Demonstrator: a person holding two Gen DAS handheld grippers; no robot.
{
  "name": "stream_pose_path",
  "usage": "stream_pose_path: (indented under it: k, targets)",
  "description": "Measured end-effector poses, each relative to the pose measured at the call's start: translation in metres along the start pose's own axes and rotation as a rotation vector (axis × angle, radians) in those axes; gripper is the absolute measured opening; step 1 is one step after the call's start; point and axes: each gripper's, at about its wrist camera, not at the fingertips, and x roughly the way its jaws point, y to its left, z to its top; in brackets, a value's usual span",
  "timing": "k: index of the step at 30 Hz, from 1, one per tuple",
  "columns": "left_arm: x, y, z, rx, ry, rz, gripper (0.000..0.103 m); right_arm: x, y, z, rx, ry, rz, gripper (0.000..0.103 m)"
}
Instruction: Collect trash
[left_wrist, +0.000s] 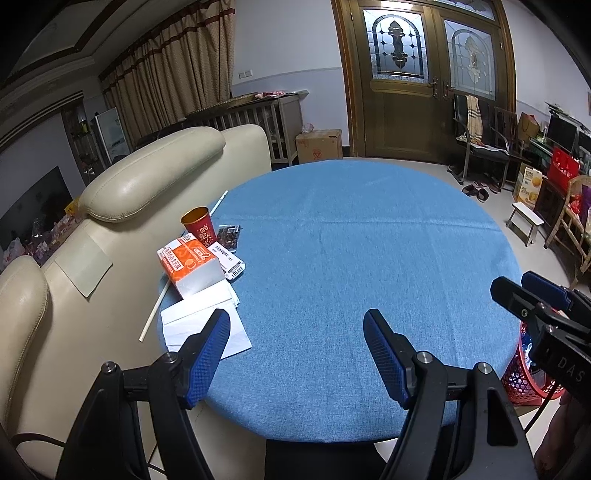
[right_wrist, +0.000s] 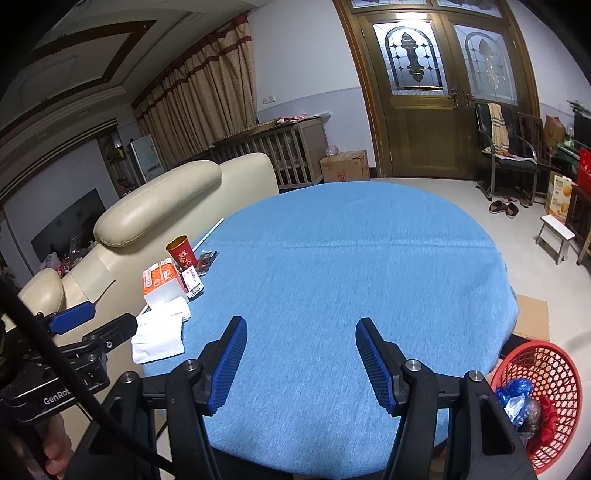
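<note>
Trash lies at the left edge of the round blue table (left_wrist: 351, 240): a red paper cup (left_wrist: 199, 226), an orange tissue pack (left_wrist: 190, 266), a dark snack wrapper (left_wrist: 229, 234), a white label card (left_wrist: 231, 264), white napkins (left_wrist: 203, 328) and a white straw (left_wrist: 155, 308). My left gripper (left_wrist: 297, 325) is open and empty above the table's near edge, its left finger over the napkins. My right gripper (right_wrist: 301, 332) is open and empty over the table's near middle. The same trash shows in the right wrist view: cup (right_wrist: 181, 254), tissue pack (right_wrist: 160, 282), napkins (right_wrist: 159, 332).
A red mesh basket (right_wrist: 550, 373) holding blue and grey trash stands on the floor at the table's right. A cream sofa (left_wrist: 147, 177) presses against the table's left side. A small stool (right_wrist: 556, 236), chairs and boxes stand at the far right by the door.
</note>
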Motion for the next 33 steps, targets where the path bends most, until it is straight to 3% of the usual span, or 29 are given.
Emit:
stream_pose_path:
  k: [22, 33]
  targets:
    - [0.014, 0.011, -0.001, -0.033, 0.021, -0.034, 0.075, 0.012, 0.012, 0.002, -0.037, 0.003, -0.032, 0.065]
    - [0.052, 0.002, 0.004, -0.026, 0.071, -0.047, 0.075, 0.052, -0.007, 0.004, -0.013, 0.054, -0.029, 0.068]
